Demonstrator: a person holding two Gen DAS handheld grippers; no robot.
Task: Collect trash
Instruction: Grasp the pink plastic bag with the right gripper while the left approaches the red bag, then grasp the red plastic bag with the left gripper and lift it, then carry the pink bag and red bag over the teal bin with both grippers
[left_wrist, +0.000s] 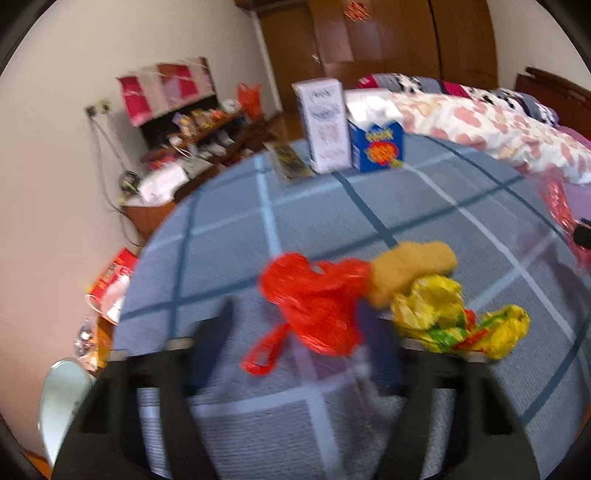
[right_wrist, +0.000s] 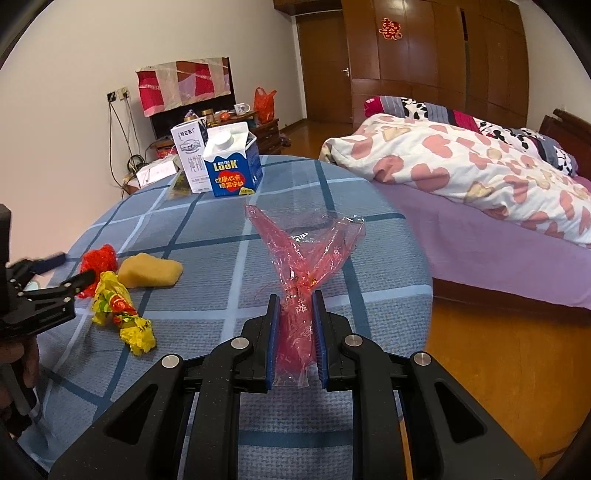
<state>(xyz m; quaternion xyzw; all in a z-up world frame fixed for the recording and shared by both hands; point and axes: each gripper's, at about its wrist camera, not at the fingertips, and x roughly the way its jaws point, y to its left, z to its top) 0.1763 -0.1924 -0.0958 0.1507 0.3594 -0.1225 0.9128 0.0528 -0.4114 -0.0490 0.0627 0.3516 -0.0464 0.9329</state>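
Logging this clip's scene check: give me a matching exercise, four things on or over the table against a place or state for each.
Things:
1. clear red wrapper
2. orange-red bag
3. yellow sponge
4. blue carton

Places or states:
A. standing upright at the table's far edge
B. clamped between the right tongs
C. lying flat beside the yellow wrapper
D. between the fingers of the left tongs

Pairs: 1-B, 2-D, 3-C, 4-A

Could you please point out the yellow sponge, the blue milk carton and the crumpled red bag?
yellow sponge (right_wrist: 149, 274): right wrist view, top face.
blue milk carton (right_wrist: 232, 177): right wrist view, front label.
crumpled red bag (left_wrist: 314, 295): left wrist view, crumpled middle.
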